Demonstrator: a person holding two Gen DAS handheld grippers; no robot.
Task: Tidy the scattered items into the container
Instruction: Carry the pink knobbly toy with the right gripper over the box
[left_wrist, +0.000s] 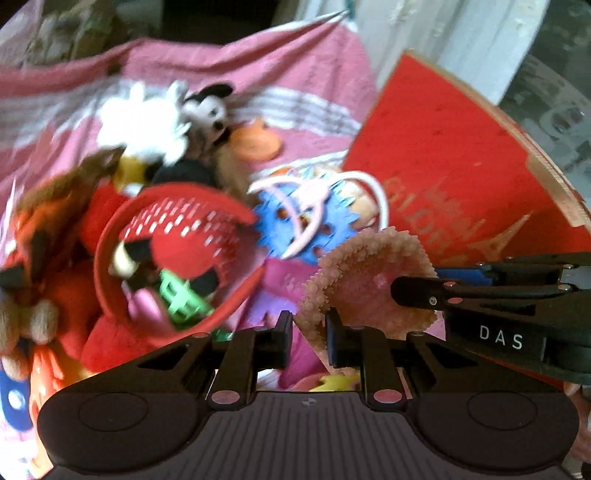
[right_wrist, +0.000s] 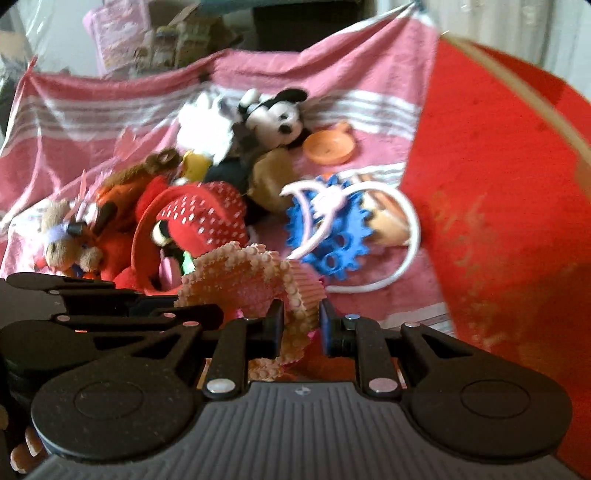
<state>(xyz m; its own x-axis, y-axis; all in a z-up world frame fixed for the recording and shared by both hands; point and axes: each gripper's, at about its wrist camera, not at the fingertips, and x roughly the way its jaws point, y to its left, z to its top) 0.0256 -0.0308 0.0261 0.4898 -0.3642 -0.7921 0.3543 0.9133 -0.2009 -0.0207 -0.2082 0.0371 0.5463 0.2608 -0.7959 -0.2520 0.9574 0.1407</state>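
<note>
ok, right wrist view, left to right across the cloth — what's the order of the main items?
Small brown plush → red perforated basket → black-and-white mouse plush → orange dish → blue gear → red container at the right edge.

A pink cloth with white stripes (right_wrist: 122, 107) covers the surface; white drapery (left_wrist: 443, 40) hangs at upper right.

Both pictures are bright with soft daylight, and the colours look very strong. The toys are smeared and fuzzy, most of all the red basket (left_wrist: 173, 258). Straight lines bend near the edges, and the corners go dark
</note>
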